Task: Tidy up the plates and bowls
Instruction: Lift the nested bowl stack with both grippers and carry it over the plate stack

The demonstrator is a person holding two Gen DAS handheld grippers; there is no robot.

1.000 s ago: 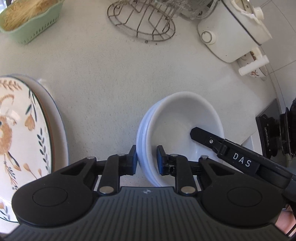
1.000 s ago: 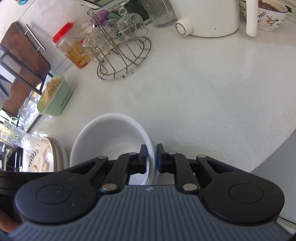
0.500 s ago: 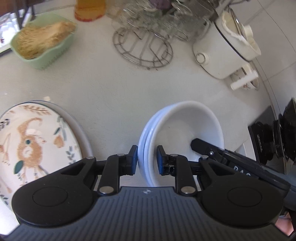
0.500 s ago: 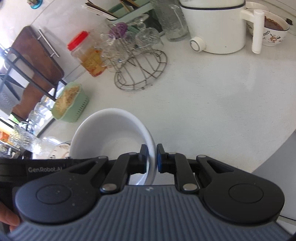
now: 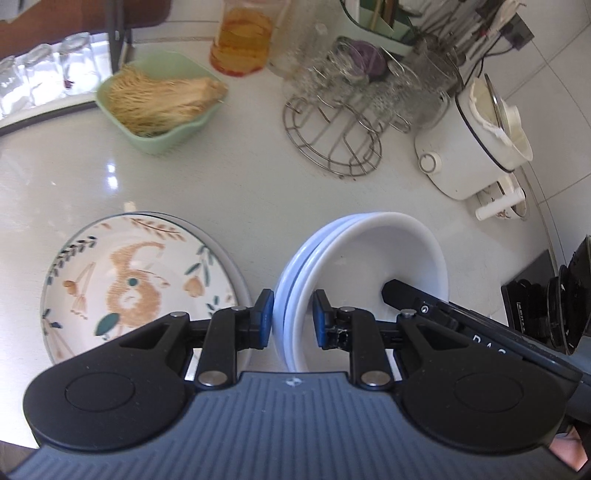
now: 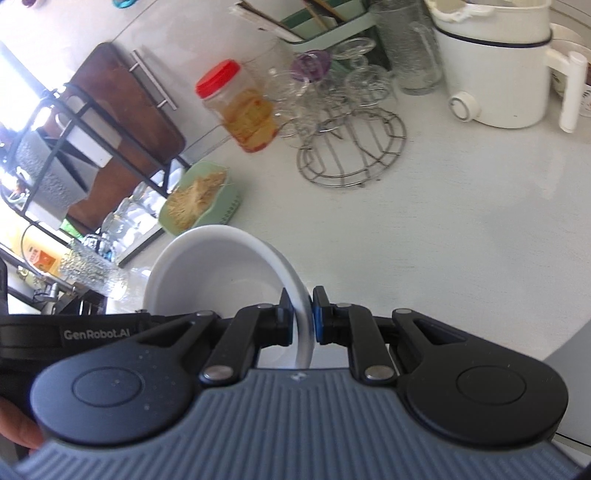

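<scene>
Both claws are clenched on opposite rims of the stacked white bowls (image 5: pixel 364 266), the left claw (image 5: pixel 292 318) nearer the painted plate (image 5: pixel 125 284) lying just left of them on the surface (image 5: pixel 258 184), the right claw (image 6: pixel 302 320) opposite.

Pale speckled stone countertop (image 6: pixel 461 229), glossy, window glare on left part (image 5: pixel 110 173). White tiled wall (image 5: pixel 561 62) behind, black power socket (image 5: pixel 519 31) with cables. Black metal-frame shelf rack (image 6: pixel 55 147) at counter end, brown wooden board with steel bar handle (image 6: pixel 125 99) leaning there. Strong daylight from far left (image 6: pixel 14 74).
</scene>
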